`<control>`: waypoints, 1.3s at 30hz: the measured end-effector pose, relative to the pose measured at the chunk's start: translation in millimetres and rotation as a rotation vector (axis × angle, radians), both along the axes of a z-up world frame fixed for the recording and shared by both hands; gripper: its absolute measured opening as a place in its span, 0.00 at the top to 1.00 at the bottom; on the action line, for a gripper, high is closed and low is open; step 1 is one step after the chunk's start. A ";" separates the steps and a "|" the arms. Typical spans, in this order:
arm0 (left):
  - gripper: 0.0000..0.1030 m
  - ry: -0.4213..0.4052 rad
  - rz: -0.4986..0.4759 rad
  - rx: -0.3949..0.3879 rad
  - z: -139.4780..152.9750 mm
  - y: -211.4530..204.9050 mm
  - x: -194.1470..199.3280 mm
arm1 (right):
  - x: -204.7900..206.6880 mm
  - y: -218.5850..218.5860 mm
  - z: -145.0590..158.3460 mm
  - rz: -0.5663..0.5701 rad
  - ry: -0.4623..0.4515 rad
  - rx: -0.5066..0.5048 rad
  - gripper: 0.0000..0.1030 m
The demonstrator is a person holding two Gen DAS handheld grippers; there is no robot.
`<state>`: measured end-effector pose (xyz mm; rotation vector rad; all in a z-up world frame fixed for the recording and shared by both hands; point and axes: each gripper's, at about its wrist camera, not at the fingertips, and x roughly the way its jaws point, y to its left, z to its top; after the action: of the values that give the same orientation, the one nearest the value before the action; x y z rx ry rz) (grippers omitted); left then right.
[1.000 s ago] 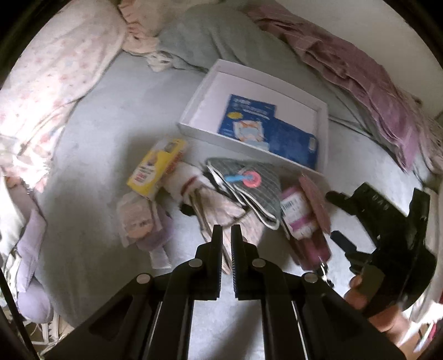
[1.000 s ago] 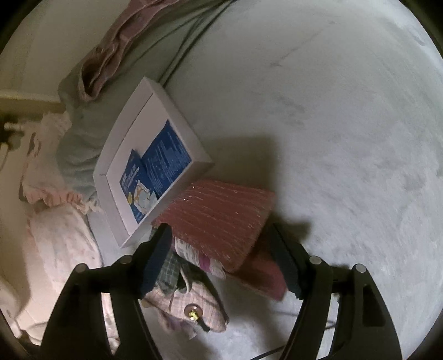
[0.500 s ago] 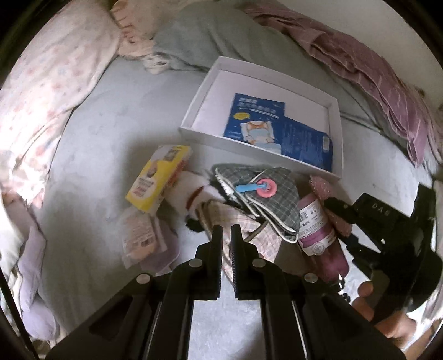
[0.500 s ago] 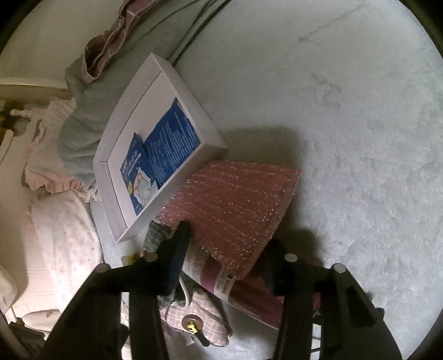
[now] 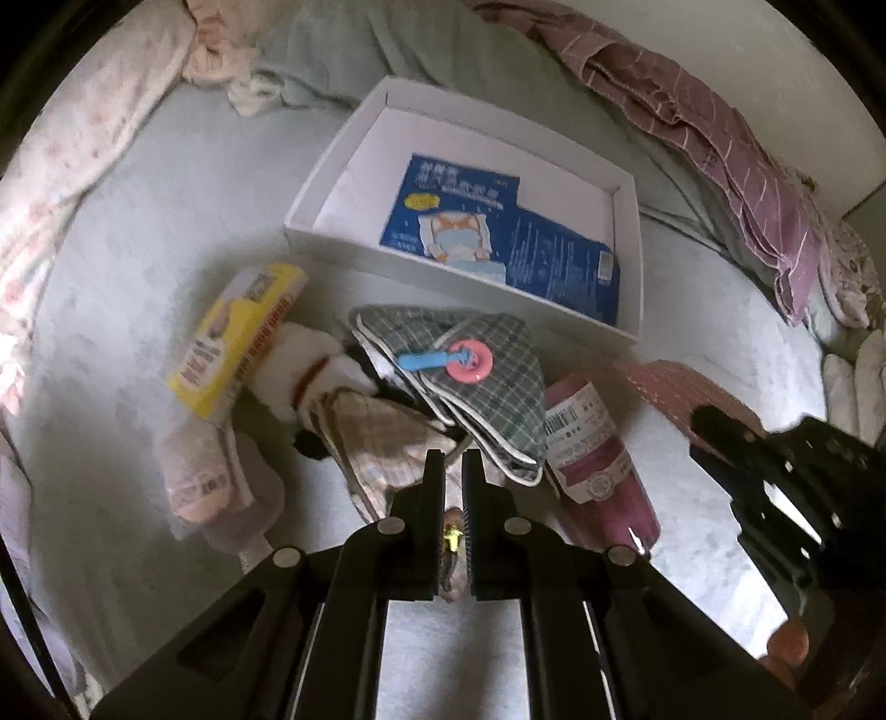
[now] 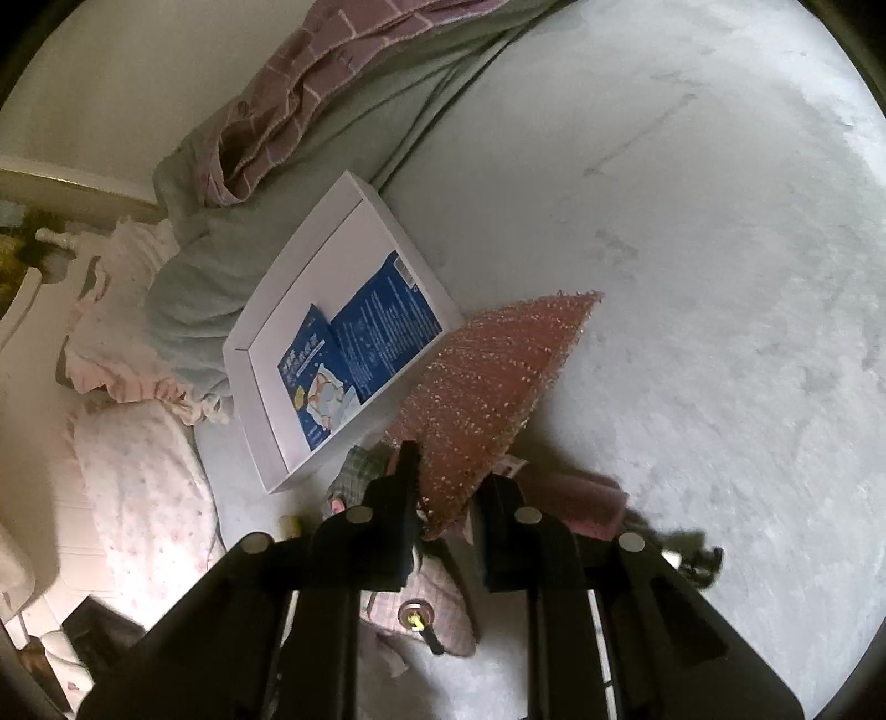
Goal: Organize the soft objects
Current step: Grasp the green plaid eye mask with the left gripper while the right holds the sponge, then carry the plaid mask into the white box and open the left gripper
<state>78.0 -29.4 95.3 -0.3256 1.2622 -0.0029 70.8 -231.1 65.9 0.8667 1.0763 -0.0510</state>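
A pile of soft things lies on the grey bedsheet in front of a white box point(image 5: 628, 260) that holds blue mask packets point(image 5: 459, 216). In the pile are a green plaid cloth point(image 5: 498, 399) with a pink and blue ring toy point(image 5: 468, 360) on it, a yellow packet point(image 5: 238, 338), a white plush point(image 5: 310, 360), a beige plaid pouch point(image 5: 376, 437) and a magenta roll point(image 5: 592, 459). My left gripper point(image 5: 448, 459) is shut and empty just above the pouch. My right gripper point(image 6: 451, 476) is closing on a corner of the sparkly pink scouring cloth point(image 6: 487, 376), which tilts up off the pile beside the box point(image 6: 266, 354).
A purple striped blanket point(image 5: 720, 127) and a green quilt point(image 5: 387, 50) are bunched behind the box. A floral pillow point(image 5: 72, 138) lies at the left. A pale pink packet point(image 5: 194, 476) sits at the pile's left edge. Bare bedsheet point(image 6: 692, 277) spreads to the right.
The right gripper's jaws have narrowed from wide apart onto the pink cloth and raised it off the magenta roll. The left gripper, still shut, has sunk closer to the pile.
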 end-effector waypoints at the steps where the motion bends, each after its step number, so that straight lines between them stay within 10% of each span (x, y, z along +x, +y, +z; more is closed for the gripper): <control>1: 0.95 0.015 0.001 -0.027 -3.6 0.1 0.4 | -2.4 0.7 2.4 0.002 0.002 -0.007 0.82; 6: 0.69 0.066 0.015 -0.182 -17.5 2.0 1.2 | -25.0 -1.0 24.2 -0.022 -0.015 -0.008 0.82; 16: 0.59 -0.010 0.074 -0.327 -10.2 10.8 3.7 | -21.5 19.8 51.6 0.036 -0.097 -0.102 0.82; 32: 0.58 0.130 0.170 -0.163 -58.8 -0.6 53.9 | -19.5 8.0 38.2 0.038 -0.062 -0.072 0.82; 39: 0.75 0.105 0.158 -0.152 -60.0 3.6 51.5 | -17.8 1.7 37.0 0.035 -0.055 -0.089 0.82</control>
<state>129.5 -25.7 35.3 -0.5622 1.3402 0.0539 53.0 -229.5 102.9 0.7648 1.0298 -0.0457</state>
